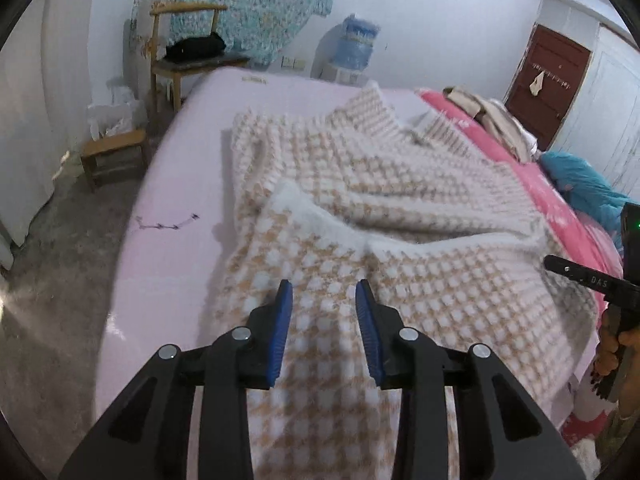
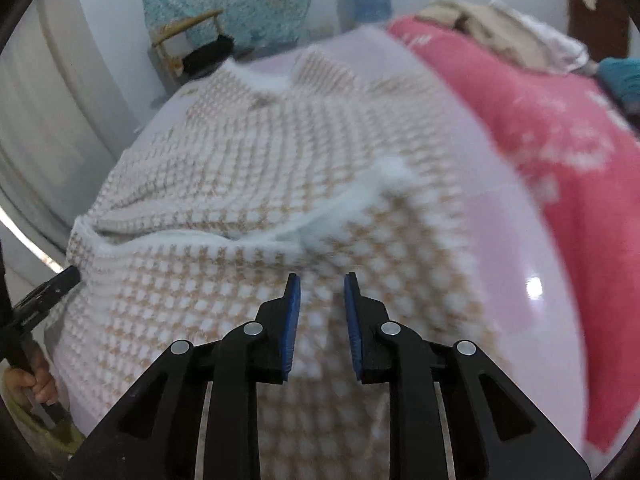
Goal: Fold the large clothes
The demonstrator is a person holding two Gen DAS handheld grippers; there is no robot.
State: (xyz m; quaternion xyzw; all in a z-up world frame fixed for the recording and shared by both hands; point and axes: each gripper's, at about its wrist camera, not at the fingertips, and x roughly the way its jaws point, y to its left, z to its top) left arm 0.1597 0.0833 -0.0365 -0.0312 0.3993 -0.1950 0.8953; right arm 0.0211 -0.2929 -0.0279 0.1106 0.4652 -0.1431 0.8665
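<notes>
A large fuzzy garment (image 1: 360, 208) in a beige-and-white houndstooth check lies spread and rumpled on the pale pink bed (image 1: 172, 216). Its white-trimmed edges fold across the middle. My left gripper (image 1: 323, 289) is open and empty, just above the garment's near part. My right gripper (image 2: 322, 280) is open and empty over the near right part of the garment (image 2: 248, 208). The right gripper's tip shows at the right edge of the left wrist view (image 1: 580, 276). The left gripper's tip shows at the left edge of the right wrist view (image 2: 56, 284).
A pink-red blanket (image 2: 540, 128) covers the bed's right side, with a heap of beige clothes (image 1: 492, 116) and a teal cloth (image 1: 584, 188) on it. A wooden chair (image 1: 188, 60) and low stool (image 1: 116, 156) stand left of the bed. A brown door (image 1: 548, 80) is at the back right.
</notes>
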